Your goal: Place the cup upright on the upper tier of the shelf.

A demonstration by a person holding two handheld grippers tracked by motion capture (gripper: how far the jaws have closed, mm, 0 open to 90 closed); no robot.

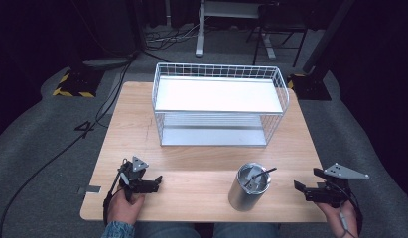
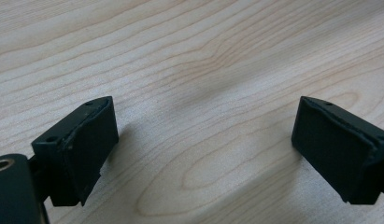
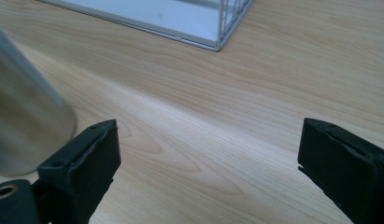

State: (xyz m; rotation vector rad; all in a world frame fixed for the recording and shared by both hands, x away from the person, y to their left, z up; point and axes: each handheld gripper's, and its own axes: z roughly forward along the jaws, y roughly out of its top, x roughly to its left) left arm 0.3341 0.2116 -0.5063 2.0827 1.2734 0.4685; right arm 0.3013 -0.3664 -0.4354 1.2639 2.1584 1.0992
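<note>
The steel cup (image 1: 248, 187) stood upright near the front edge of the wooden table (image 1: 201, 163), right of centre, with a thin dark handle (perhaps a spoon or stirrer, too small to tell) leaning out of its open top. Behind it, well apart, sat the white wire rack (image 1: 220, 104) with its two shelves bare.

The right gripper (image 1: 303, 190) hovered just to the cup's right, its jaws spread wide and holding nothing; in the right gripper view the cup (image 3: 26, 107) showed as a blurred metal wall beside the left jaw, not yet between the two. The left gripper (image 1: 157, 181) rested low over bare wood on the other side, jaws likewise parted and empty.

Judging from this, the step in hand was the approach for a side grasp on the cup. To do it well, the right gripper needed to swing toward the cup until the body sat centred between the jaws, then close at mid-height, below the rim. The smooth round wall would likely slip under an off-centre pinch, and the leaning handle could be knocked if the jaws came in high.
</note>
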